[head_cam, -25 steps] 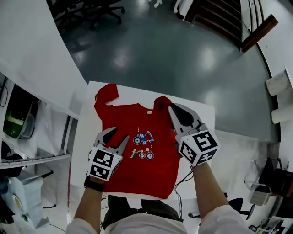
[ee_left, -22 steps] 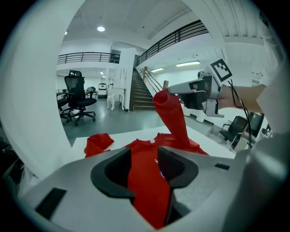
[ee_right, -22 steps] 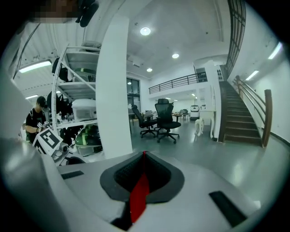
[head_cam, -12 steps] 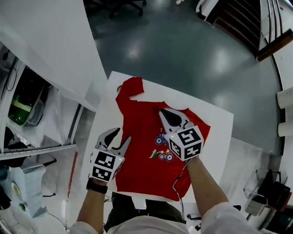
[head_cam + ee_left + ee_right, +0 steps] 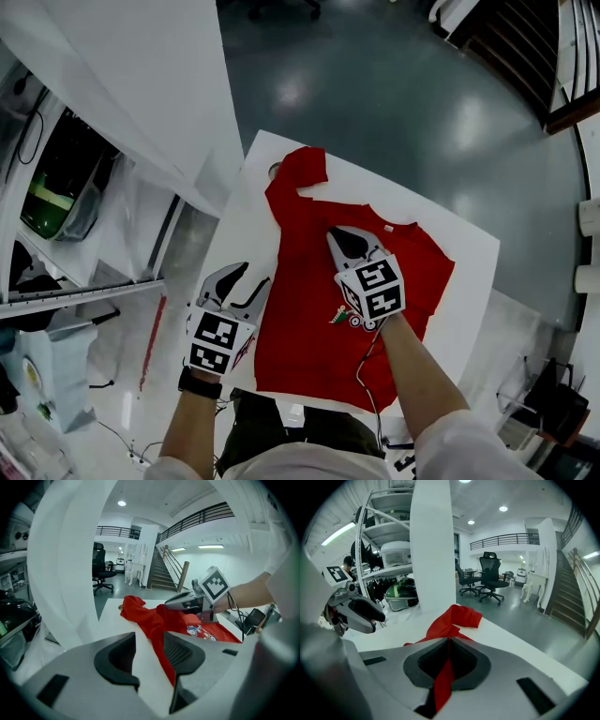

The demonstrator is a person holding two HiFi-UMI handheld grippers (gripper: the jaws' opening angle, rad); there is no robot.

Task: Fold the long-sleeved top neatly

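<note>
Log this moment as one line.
right gripper: shut on red top | left gripper: open, beside top | top: lying on table

Head view:
- right gripper (image 5: 332,233) and cube (image 5: 373,289) cover chest of top (image 5: 300,319)
- print (image 5: 345,320) shows only as sliver under cube
- person's body (image 5: 281,441) hides near edge of table (image 5: 473,281)
- small round thing (image 5: 274,170) by sleeve (image 5: 298,173): too small to tell

Left gripper view:
- left gripper (image 5: 149,637) blocks top's near side

Right gripper view:
- gripper's own body hides top, except sleeve and strip pinched in jaws
</note>
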